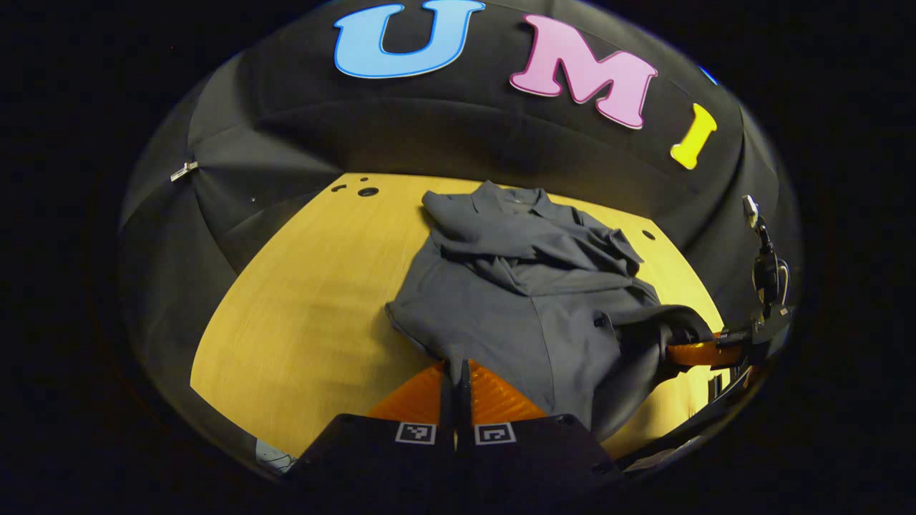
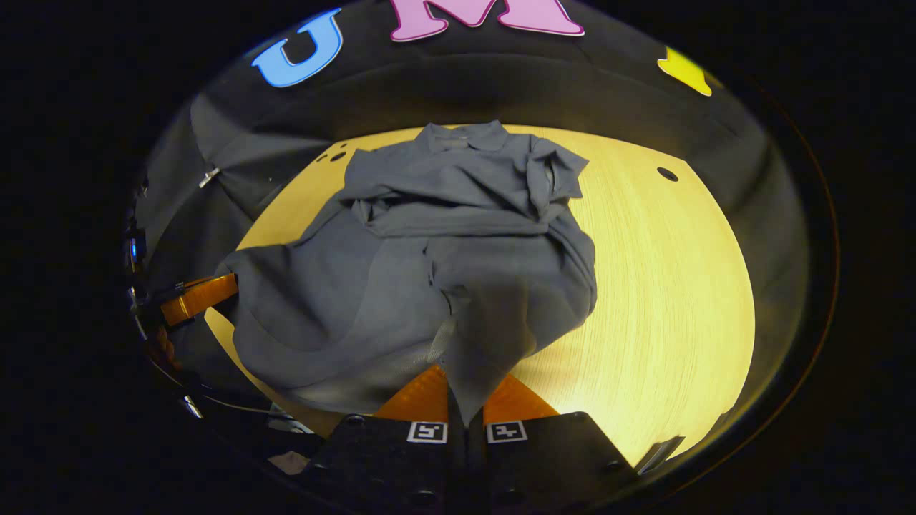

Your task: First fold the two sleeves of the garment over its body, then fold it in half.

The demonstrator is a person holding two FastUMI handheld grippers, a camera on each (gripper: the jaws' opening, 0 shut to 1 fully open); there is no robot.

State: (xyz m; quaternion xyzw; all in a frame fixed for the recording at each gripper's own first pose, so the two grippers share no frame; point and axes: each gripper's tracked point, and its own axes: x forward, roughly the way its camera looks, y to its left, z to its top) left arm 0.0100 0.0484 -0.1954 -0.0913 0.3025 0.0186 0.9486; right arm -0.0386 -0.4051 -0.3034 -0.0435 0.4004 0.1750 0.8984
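The grey garment lay on the yellow wooden table, with its collar at the far side, next to the black booth wall. Both sleeves were already folded over the body (the cloth there was bunched and wrinkled, not flat).

My left hand-held gripper was at the near left corner of the hem. Its two orange fingers stood tightly together and the edge of the cloth was pinched between them.

My right hand-held gripper was at the near right corner of the hem. Its fingers were also closed, and a fold of grey cloth hung down between them, lifted a little above the table.

In the left gripper view, the other gripper showed at the right, with the garment draped over its orange finger.
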